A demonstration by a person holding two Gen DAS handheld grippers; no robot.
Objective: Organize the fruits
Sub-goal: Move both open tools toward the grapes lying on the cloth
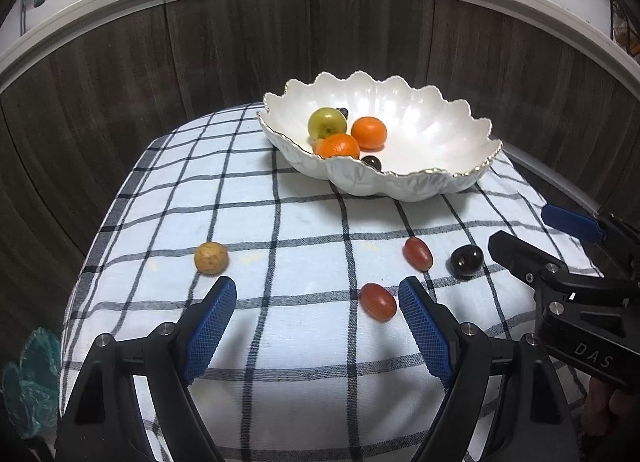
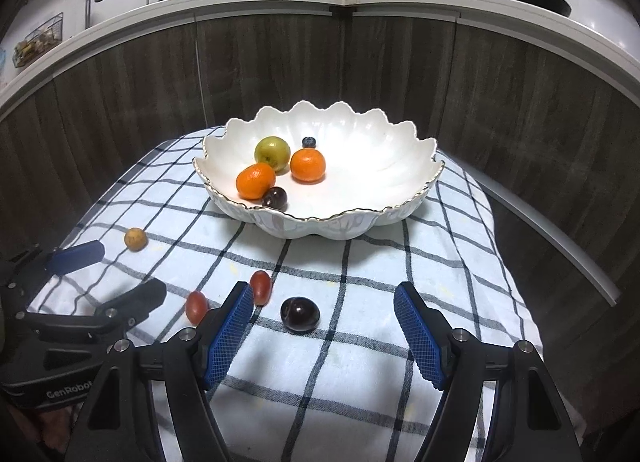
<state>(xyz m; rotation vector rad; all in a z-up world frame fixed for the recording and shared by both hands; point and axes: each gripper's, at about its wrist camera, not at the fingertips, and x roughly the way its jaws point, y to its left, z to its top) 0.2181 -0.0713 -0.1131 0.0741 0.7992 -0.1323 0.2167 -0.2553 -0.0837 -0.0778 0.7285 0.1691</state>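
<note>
Four fruits lie loose on the checked cloth (image 2: pixel 360 382): a tan round fruit (image 1: pixel 211 258), two red grapes (image 1: pixel 377 301) (image 1: pixel 418 254) and a dark plum (image 2: pixel 299 314). The scalloped white bowl (image 2: pixel 360 221) holds a green fruit (image 2: pixel 272 153), two oranges (image 2: pixel 307 165) (image 2: pixel 255 181), a dark plum and a blueberry (image 2: pixel 308 141). The left gripper (image 1: pixel 317 298) and the right gripper (image 2: pixel 324 302) both hover with fingers spread apart, holding nothing

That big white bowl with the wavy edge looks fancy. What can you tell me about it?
The white scalloped bowl looks like glossy glazed ceramic, with fluted walls and a thin gold line along its wavy rim. It stands upright on the blue-checked white cloth, towards the far end. Inside, to one side, lie a yellow-green round fruit, two orange mandarins, a dark plum and a small blueberry. No gripper touches it.
</note>
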